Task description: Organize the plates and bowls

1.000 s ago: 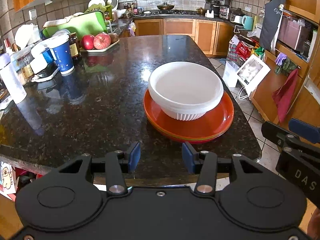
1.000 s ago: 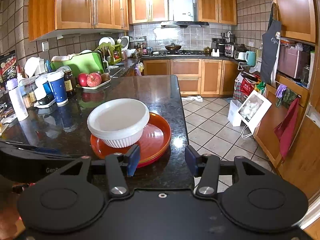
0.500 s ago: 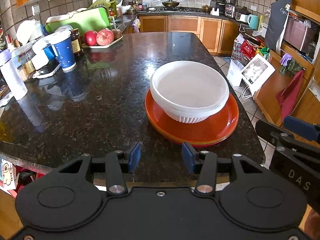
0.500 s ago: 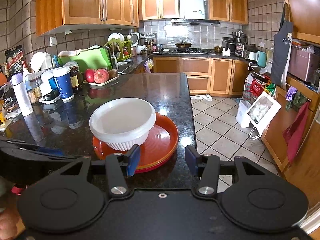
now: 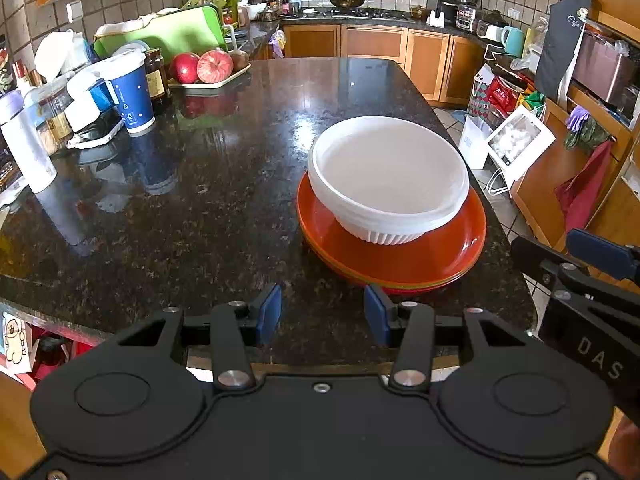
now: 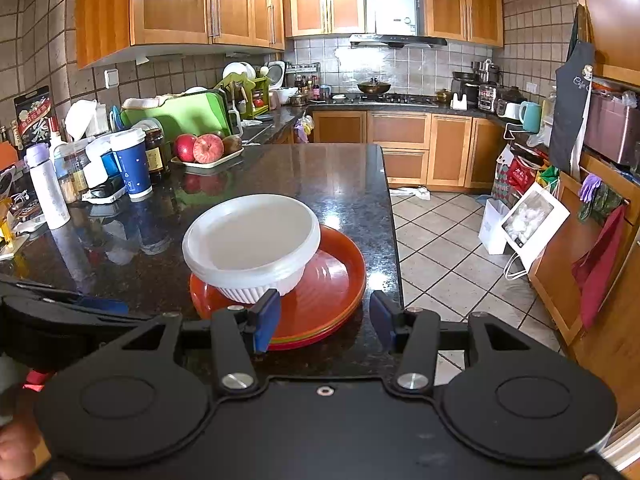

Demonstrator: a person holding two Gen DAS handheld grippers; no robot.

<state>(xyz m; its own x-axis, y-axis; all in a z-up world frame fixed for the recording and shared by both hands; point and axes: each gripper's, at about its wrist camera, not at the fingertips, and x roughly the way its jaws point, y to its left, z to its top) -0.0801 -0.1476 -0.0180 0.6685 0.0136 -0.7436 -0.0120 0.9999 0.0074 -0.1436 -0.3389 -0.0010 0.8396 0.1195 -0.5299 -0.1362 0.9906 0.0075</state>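
The white bowls (image 5: 388,178) sit nested on the stack of orange plates (image 5: 400,258) near the worktop (image 5: 224,184) edge; nothing has shifted over the last second, so the stacking looks finished; the left claw (image 5: 322,314) and right claw (image 6: 323,320) hover short of it, both spread and empty.

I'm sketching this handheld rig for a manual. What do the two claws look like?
Both look alike: a flat matte-black body with two round raised discs, silver screws and angular black linkages ending in blue finger pads. The left claw shows them in its own view. The right claw matches and, seen from the left wrist, carries white lettering reading "DAS". No cables or sleeves are visible.
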